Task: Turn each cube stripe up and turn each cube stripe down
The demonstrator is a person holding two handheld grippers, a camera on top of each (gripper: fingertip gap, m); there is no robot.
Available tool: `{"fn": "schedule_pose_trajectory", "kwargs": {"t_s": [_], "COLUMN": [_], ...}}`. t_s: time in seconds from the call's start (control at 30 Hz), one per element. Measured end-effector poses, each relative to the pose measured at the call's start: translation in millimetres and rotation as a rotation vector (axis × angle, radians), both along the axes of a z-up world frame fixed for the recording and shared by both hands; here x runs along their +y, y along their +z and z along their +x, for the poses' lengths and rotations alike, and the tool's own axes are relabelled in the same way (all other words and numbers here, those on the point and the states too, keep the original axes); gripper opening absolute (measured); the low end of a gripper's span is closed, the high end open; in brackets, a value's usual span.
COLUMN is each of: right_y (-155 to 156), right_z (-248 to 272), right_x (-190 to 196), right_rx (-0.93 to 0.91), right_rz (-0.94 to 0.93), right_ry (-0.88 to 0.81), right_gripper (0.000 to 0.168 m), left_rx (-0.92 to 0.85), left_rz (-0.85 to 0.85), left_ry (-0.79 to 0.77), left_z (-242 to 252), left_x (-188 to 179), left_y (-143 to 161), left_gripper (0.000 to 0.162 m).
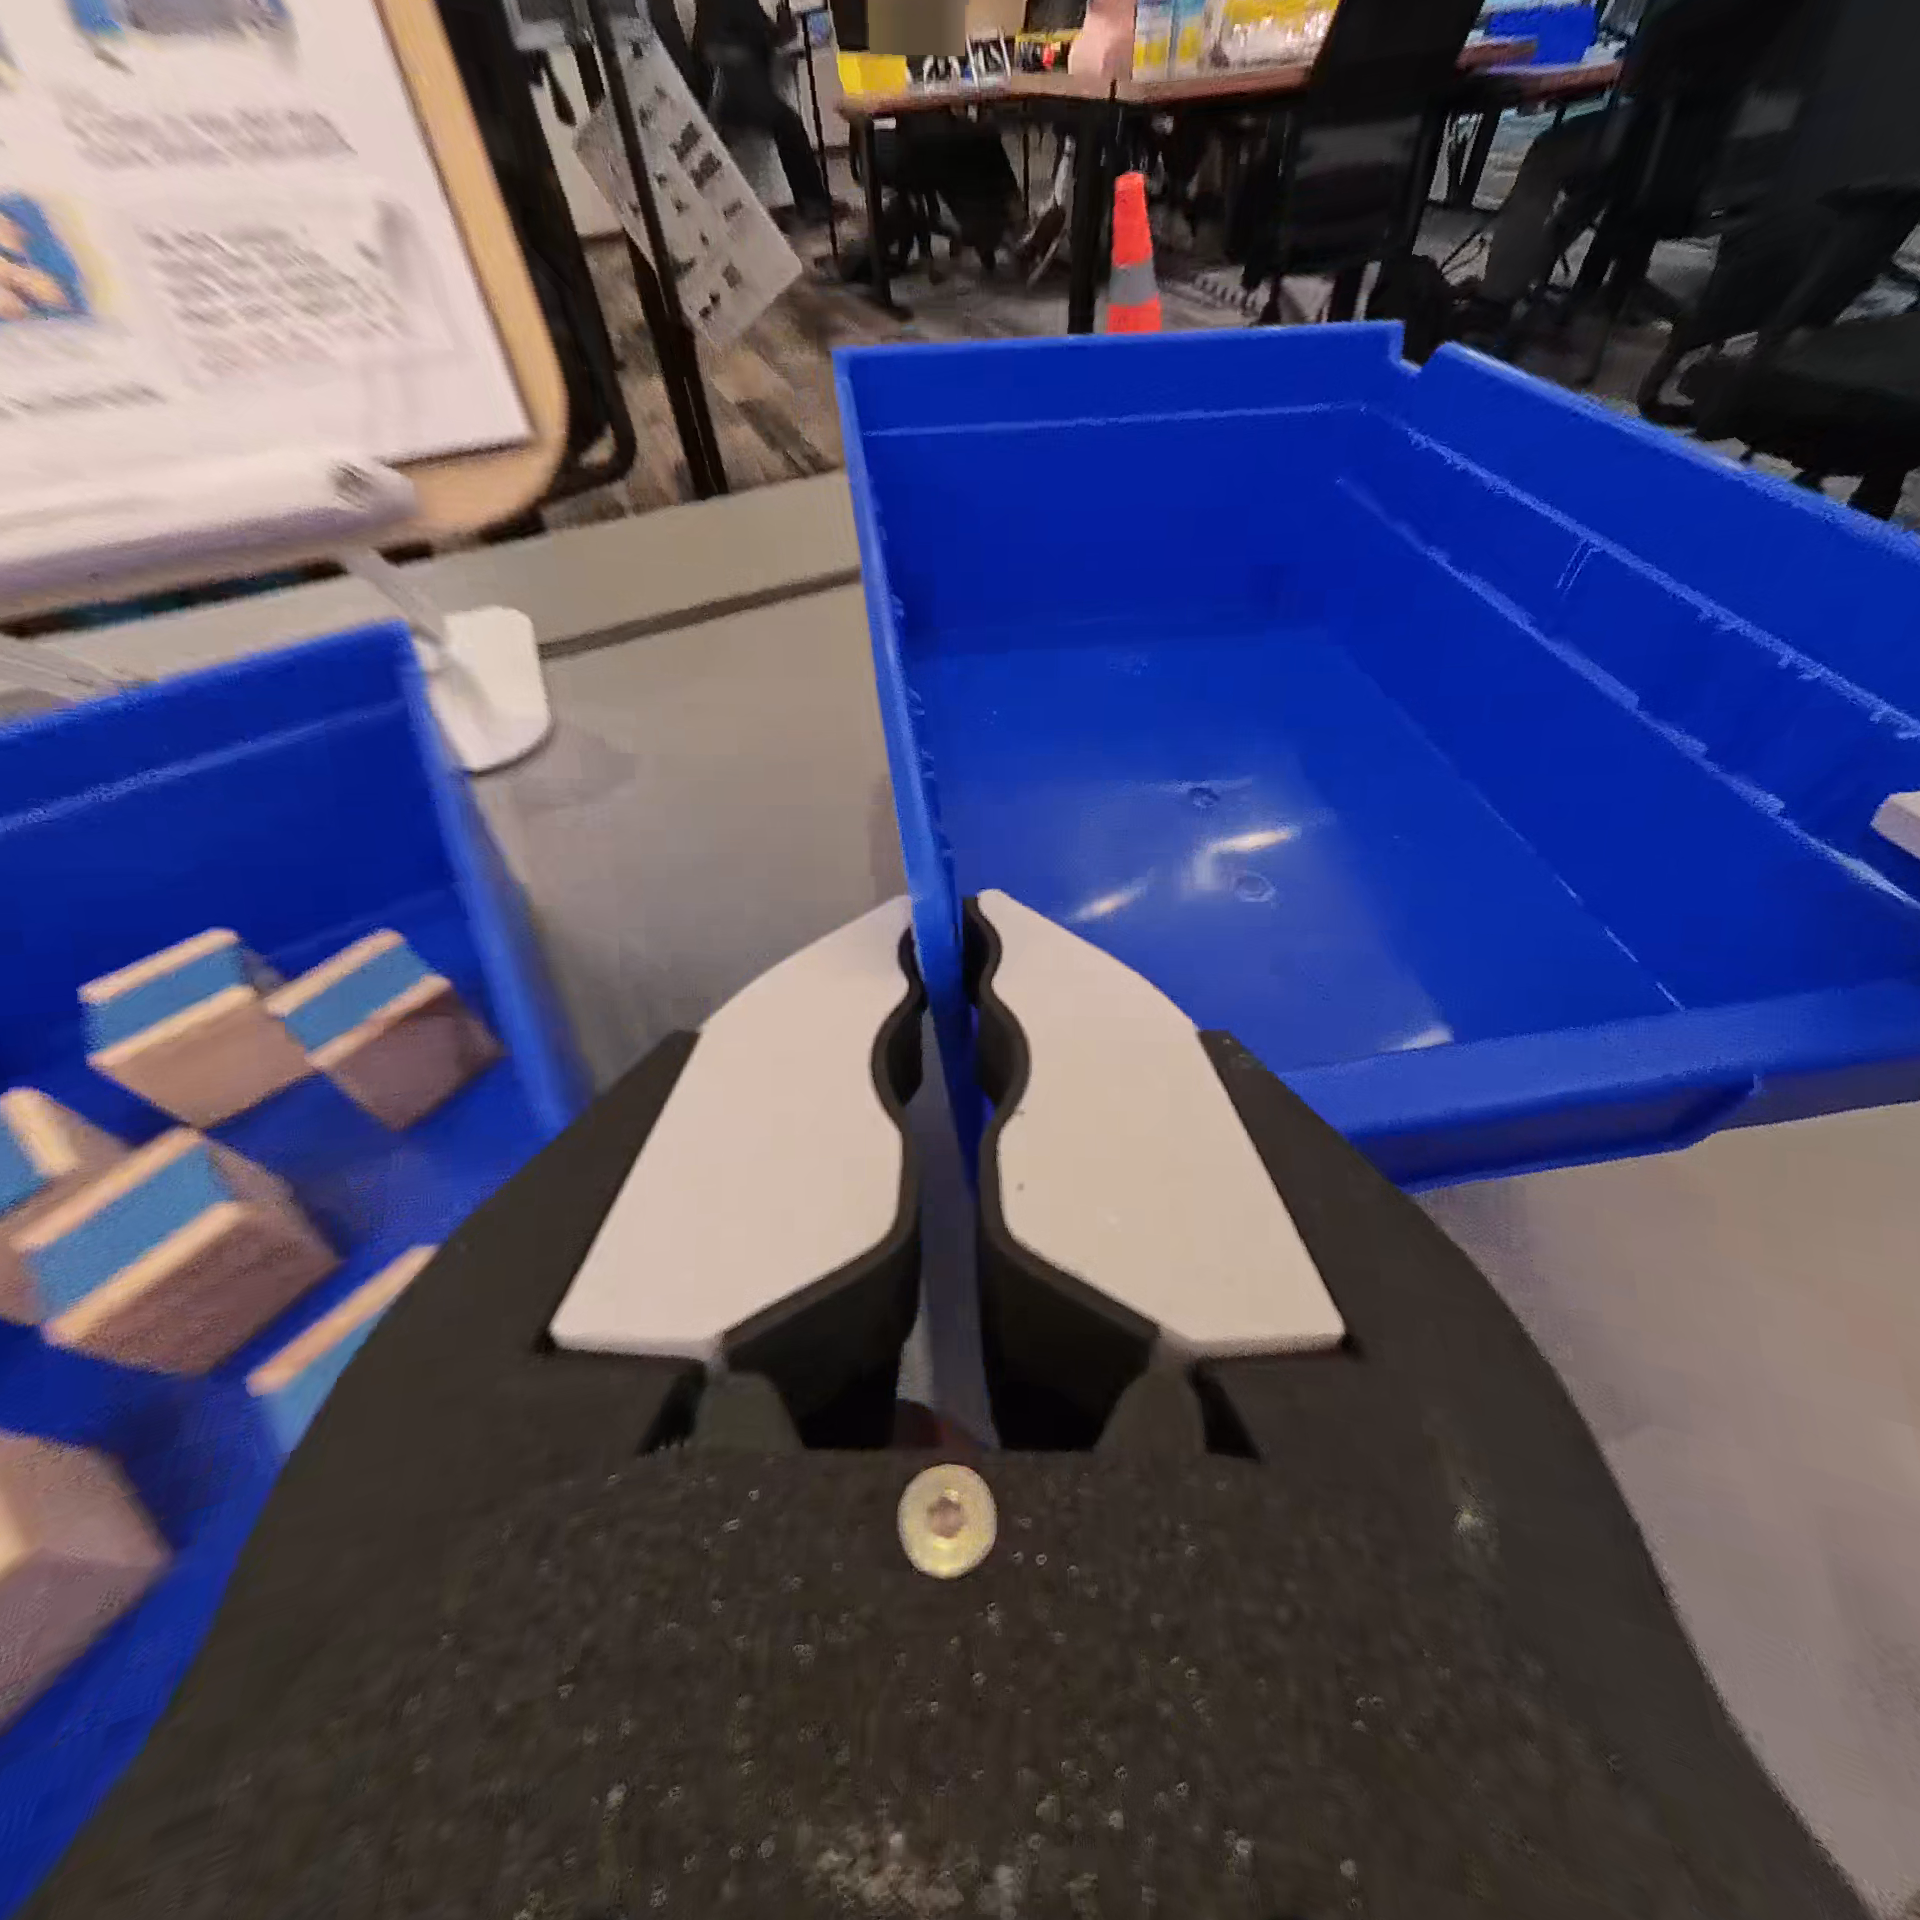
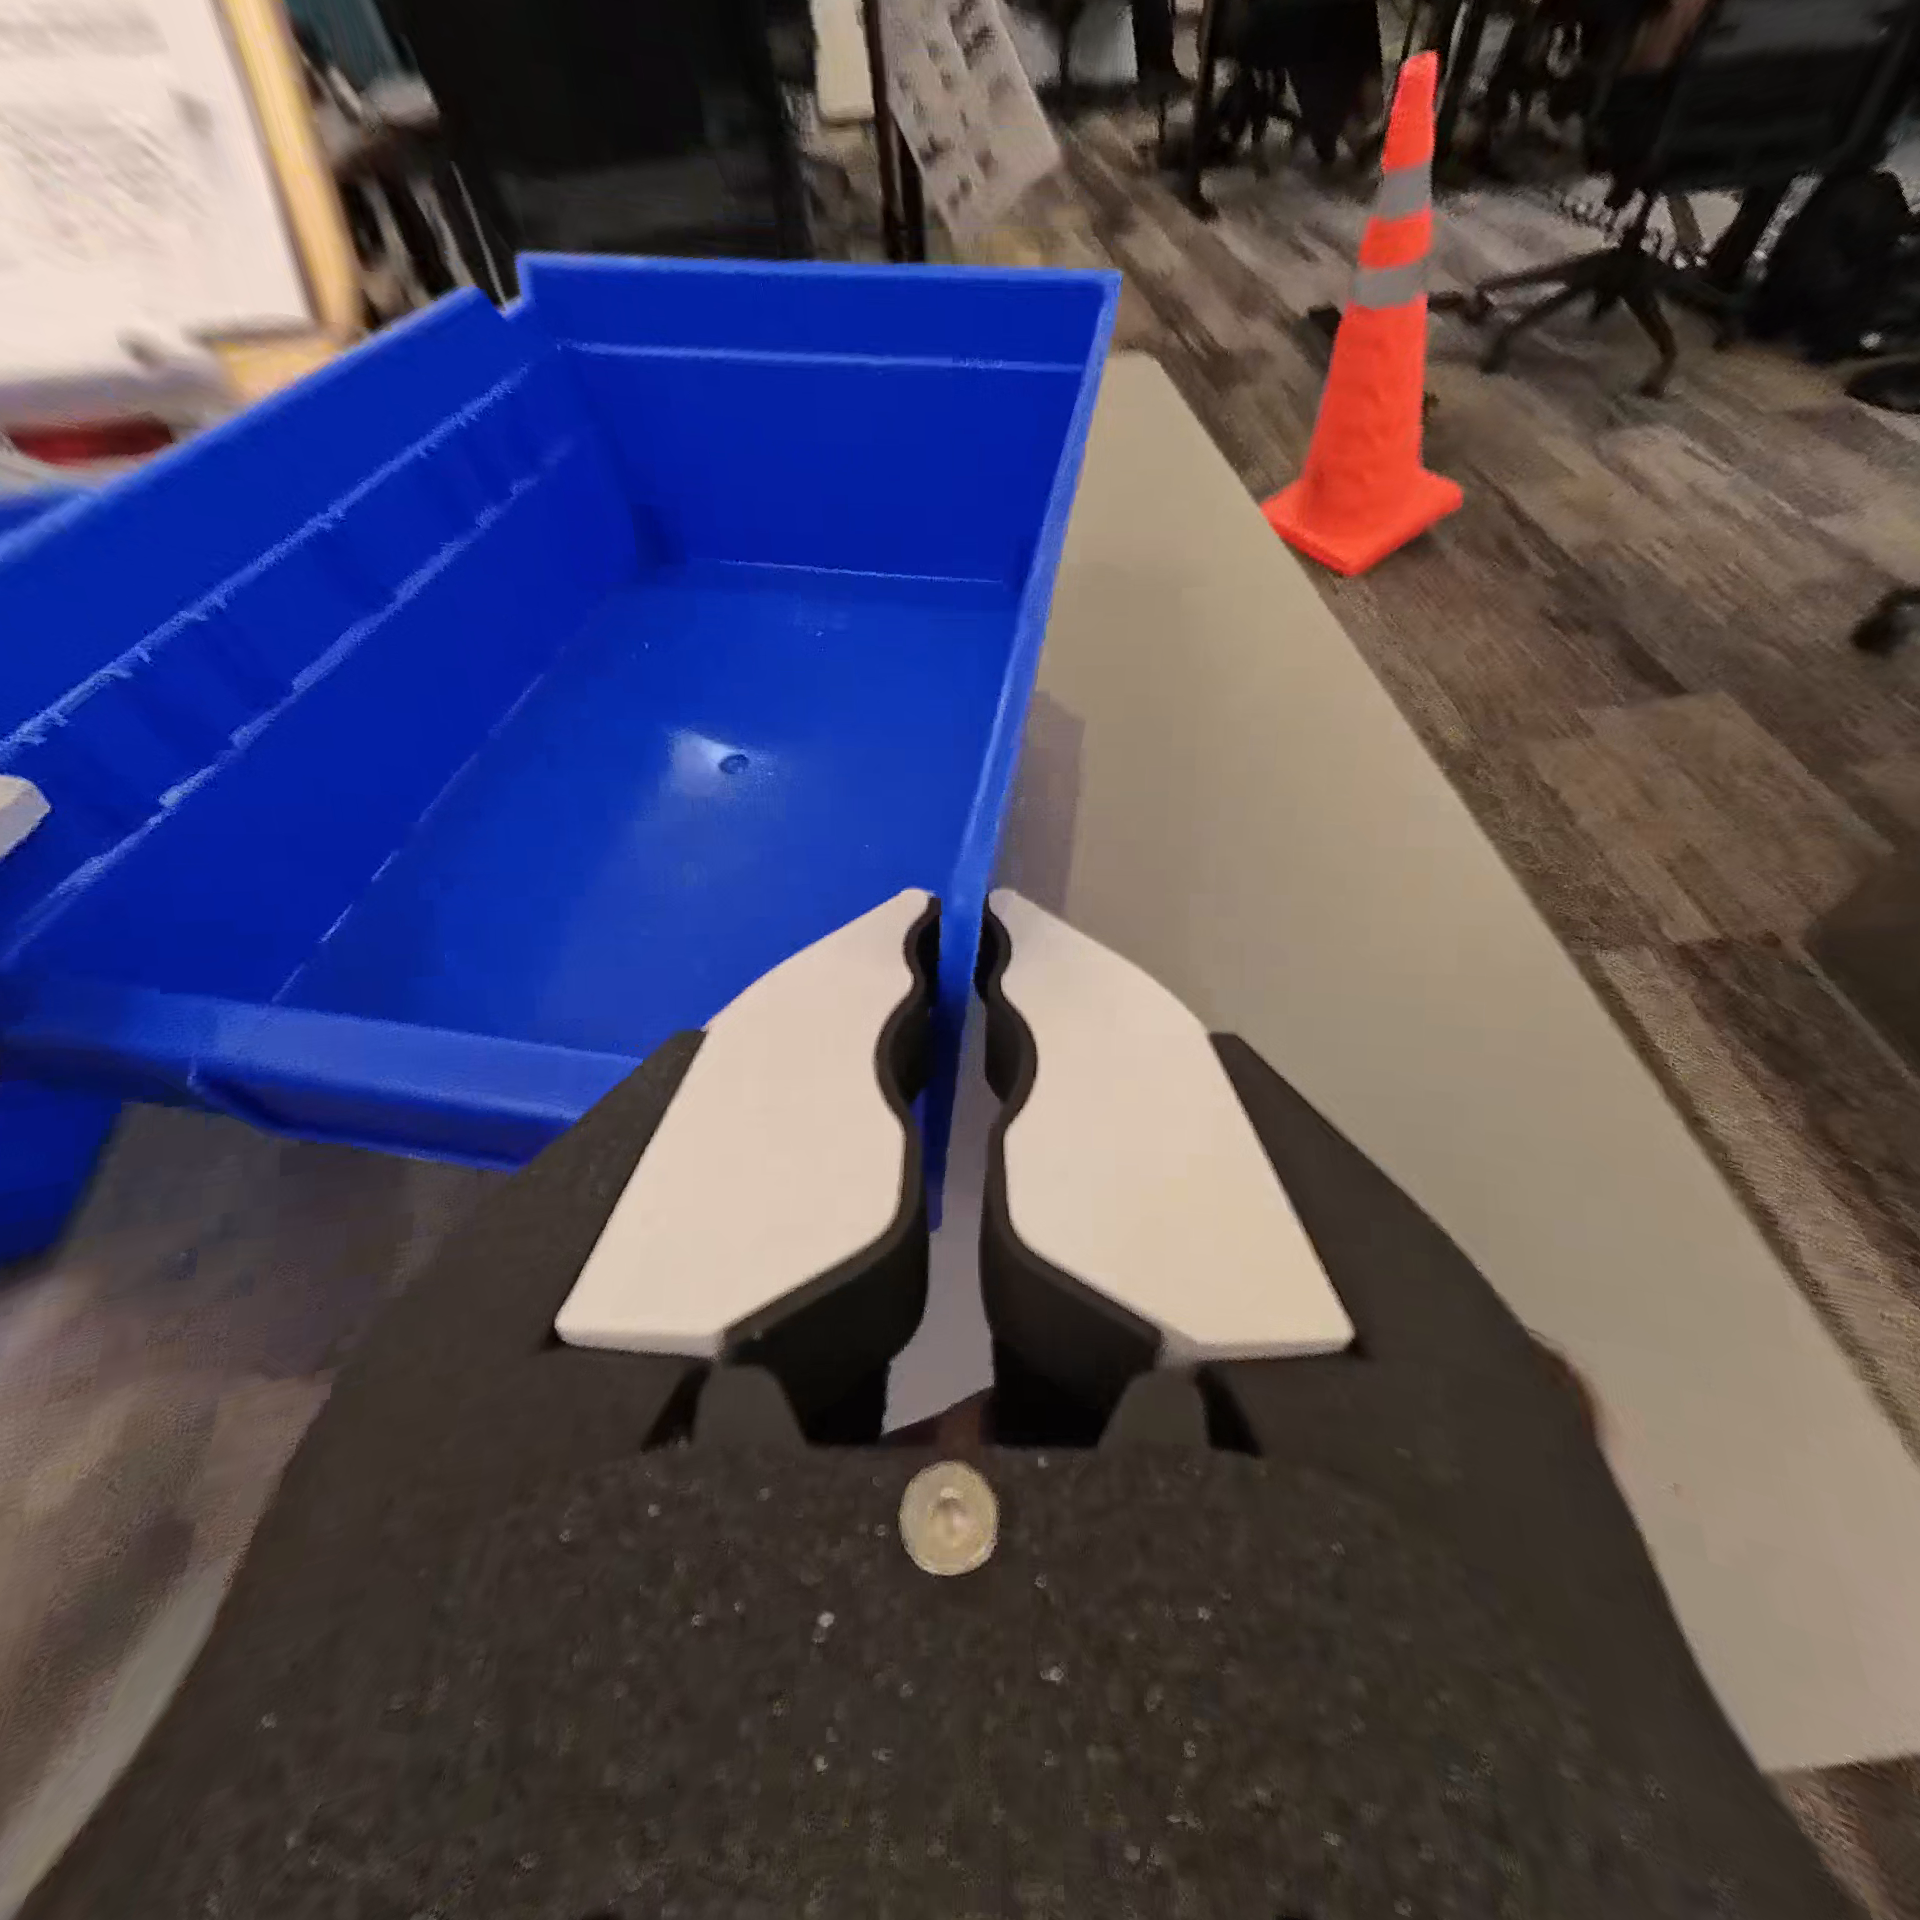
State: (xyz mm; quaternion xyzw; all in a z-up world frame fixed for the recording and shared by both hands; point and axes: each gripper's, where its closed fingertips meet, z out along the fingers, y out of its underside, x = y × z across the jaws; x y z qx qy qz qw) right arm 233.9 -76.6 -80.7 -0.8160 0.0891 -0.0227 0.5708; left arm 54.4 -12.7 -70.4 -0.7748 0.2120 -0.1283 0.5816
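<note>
Left gripper (image 1: 943, 940) clamped on left wall, right gripper (image 2: 963, 925) on right wall of empty blue plastic bin (image 1: 1351, 831). Wooden blue-striped cubes (image 1: 177, 1236) in second bin left of it, unturned; task barely begun.

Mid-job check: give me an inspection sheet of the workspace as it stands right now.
Surface: grey table, bare beside the bins.
Job's things: striped cubes lie jumbled in the left blue bin; the large blue bin holds nothing.
Clutter: white object behind the left bin.
Grippers: left gripper is clamped on the large bin's left wall, right gripper on its right wall; jaws closed on the plastic.
Cables: nothing seen.
Surroundings: orange cone on the floor, poster board, desks and chairs behind.
</note>
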Motion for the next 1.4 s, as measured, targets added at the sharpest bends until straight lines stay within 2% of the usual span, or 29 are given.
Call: {"fn": "schedule_pose_trajectory", "kwargs": {"t_s": [0.1, 0.2, 0.3, 0.37, 0.4, 0.43, 0.47, 0.53, 0.57, 0.63, 0.73, 0.83, 0.87, 0.93, 0.97, 1.03, 1.07, 1.13, 1.2, 1.27, 1.33, 1.4], "right_y": [-19.6, -34.6, -45.5, -45.7, -45.3, -42.7, -38.5, -24.8, -12.4, 19.1, 48.0, 36.3, 26.9, 4.9, -3.3, 1.2, -3.4, -3.9, 4.2, -1.3, -11.8, -19.3], "right_z": [27.4, 41.9, 56.3, 57.1, 56.9, 57.6, 60.4, 63.9, 57.5, 20.9, -83.3, -211.3, -239.7, -275.8, -281.5, -275.8, -275.2, -272.9, -265.5, -254.1, -253.6, -257.7], "right_x": [6.0, 17.0, 19.2, 20.2, 20.1, 19.0, 16.2, 4.7, -1.4, -10.9, -17.1, -15.4, -10.7, 2.7, 11.7, 27.7, 33.3, 36.9, 36.5, 42.4, 50.6, 58.6], "right_rx": [-0.009, 0.061, 0.001, 0.046, 0.063, 0.063, 0.048, -0.007, -0.023, -0.021, 0.018, 0.238, 0.274, 0.191, 0.121, -0.035, -0.086, -0.097, -0.141, -0.169, -0.102, -0.067], "right_rz": [-0.034, -0.002, -0.006, 0.009, 0.009, 0.016, 0.023, 0.023, 0.046, 0.138, 0.246, 0.215, 0.181, 0.12, 0.11, 0.185, 0.152, 0.127, 0.184, 0.155, 0.116, 0.093], "right_ry": [0.016, 0.09, 0.076, 0.089, 0.096, 0.095, 0.076, 0.018, 0.01, 0.063, 0.273, 0.579, 0.621, 0.637, 0.596, 0.469, 0.439, 0.392, 0.361, 0.324, 0.348, 0.378], "right_gripper": [0.005, 0.005, 0.004, 0.004, 0.005, 0.008, 0.02, 0.034, 0.04, 0.043, 0.043, 0.05, 0.049, 0.05, 0.051, 0.048, 0.05, 0.053, 0.051, 0.052, 0.051, 0.042], "left_rx": [-0.027, -0.083, 0.028, 0.059, 0.061, 0.042, 0.008, -0.035, -0.061, -0.071, -0.053, -0.04, -0.044, -0.056, -0.063, -0.05, -0.04, -0.024, -0.017, -0.056, -0.064, -0.07], "left_rz": [-0.04, -0.01, -0.003, -0.018, -0.033, -0.052, -0.073, -0.11, -0.106, -0.072, -0.035, -0.022, -0.035, -0.043, -0.068, -0.119, -0.135, -0.14, -0.137, -0.151, -0.146, -0.154], "left_ry": [0.017, 0.012, -0.024, -0.035, -0.061, -0.095, -0.153, -0.228, -0.25, -0.226, -0.088, 0.101, 0.14, 0.204, 0.208, 0.212, 0.203, 0.201, 0.218, 0.242, 0.279, 0.31], "left_z": [24.1, 36.2, 47.5, 46.6, 43.9, 38.7, 32.3, 2.1, -20.3, -77.2, -170.2, -245.8, -260.5, -278.5, -279.5, -274.9, -270.0, -261.4, -257.4, -258.1, -265.1, -272.5], "left_x": [0.5, -3.4, -9.1, -14.0, -20.8, -30.6, -44.3, -71.2, -81.8, -91.2, -83.5, -61.8, -54.5, -37.2, -30.2, -17.4, -12.4, -3.5, 4.0, 7.4, 9.6, 10.0], "left_y": [-26.7, -36.4, -48.2, -51.1, -50.5, -47.0, -40.6, -24.6, -13.3, 7.0, 20.7, 8.4, 0.6, -13.5, -21.4, -35.3, -40.0, -44.1, -46.9, -47.2, -46.2, -46.3], "left_gripper": [0.004, 0.005, 0.008, 0.011, 0.02, 0.028, 0.036, 0.043, 0.044, 0.048, 0.055, 0.057, 0.059, 0.06, 0.061, 0.06, 0.06, 0.059, 0.059, 0.049, 0.034, 0.018]}}
